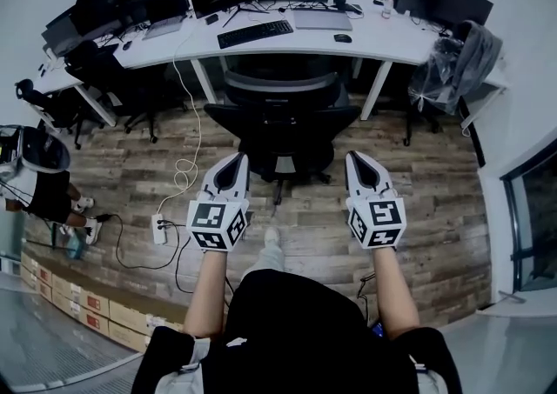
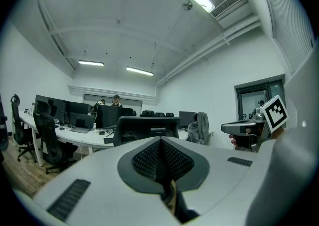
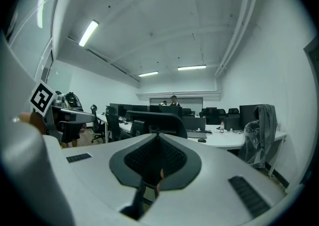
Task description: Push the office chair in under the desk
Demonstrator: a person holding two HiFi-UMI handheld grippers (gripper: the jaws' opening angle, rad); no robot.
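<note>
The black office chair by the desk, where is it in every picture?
Head view: the office chair sits in the middle of the upper half, seen from above.
Left gripper view: the office chair shows its back at centre, a little to the left.
Right gripper view: the office chair shows its back at centre.
Shared landmark: the white desk behind it.
</note>
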